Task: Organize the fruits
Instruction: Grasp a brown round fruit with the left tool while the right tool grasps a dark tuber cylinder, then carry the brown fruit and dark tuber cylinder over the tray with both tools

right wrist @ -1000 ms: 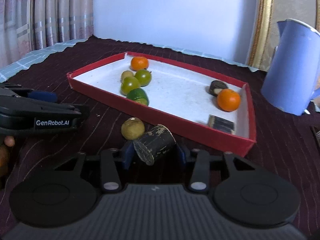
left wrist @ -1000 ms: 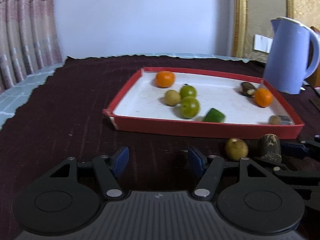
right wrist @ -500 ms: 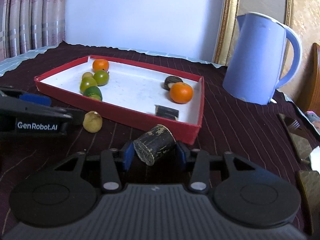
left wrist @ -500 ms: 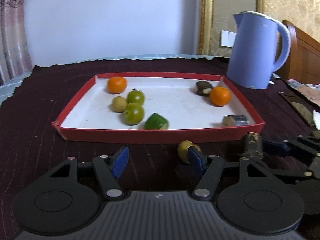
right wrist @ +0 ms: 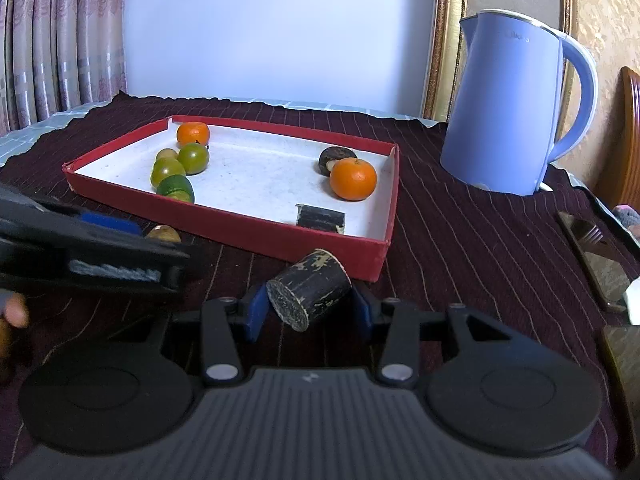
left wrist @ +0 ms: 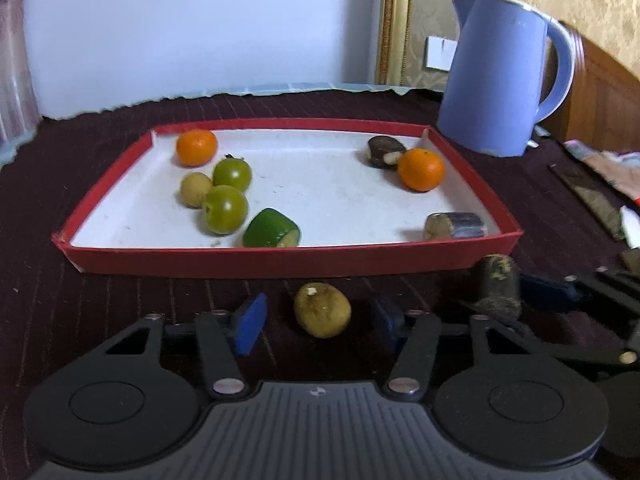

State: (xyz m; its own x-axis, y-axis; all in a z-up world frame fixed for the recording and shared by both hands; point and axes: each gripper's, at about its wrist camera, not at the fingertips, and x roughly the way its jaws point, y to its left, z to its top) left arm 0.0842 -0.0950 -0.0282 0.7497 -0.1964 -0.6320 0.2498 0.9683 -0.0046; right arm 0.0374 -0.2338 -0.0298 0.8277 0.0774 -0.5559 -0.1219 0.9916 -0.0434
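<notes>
A red tray [left wrist: 280,262] [right wrist: 256,236] with a white floor holds two oranges [left wrist: 197,147] [left wrist: 421,169], two green fruits [left wrist: 225,209], a small yellow fruit [left wrist: 195,189], a cut green piece [left wrist: 272,229] and dark chunks [left wrist: 456,225]. In front of the tray a yellow-brown fruit [left wrist: 322,310] [right wrist: 163,234] lies on the cloth between the blue pads of my left gripper [left wrist: 318,320]. Its jaws are closing and the pads stand clear of the fruit. My right gripper [right wrist: 306,306] is shut on a dark sugarcane piece [right wrist: 308,294] [left wrist: 496,284] near the tray's right corner.
A blue electric kettle [left wrist: 500,76] [right wrist: 508,116] stands behind the tray at the right. Dark strips [right wrist: 596,260] and a cloth lie at the table's right edge. A dark striped cloth [right wrist: 460,232] covers the table. Curtains [right wrist: 60,40] hang at the left.
My left gripper swung right until the yellow-brown fruit came between its pads, and its jaws narrowed. The right gripper also shifted right and kept its hold on the sugarcane piece.
</notes>
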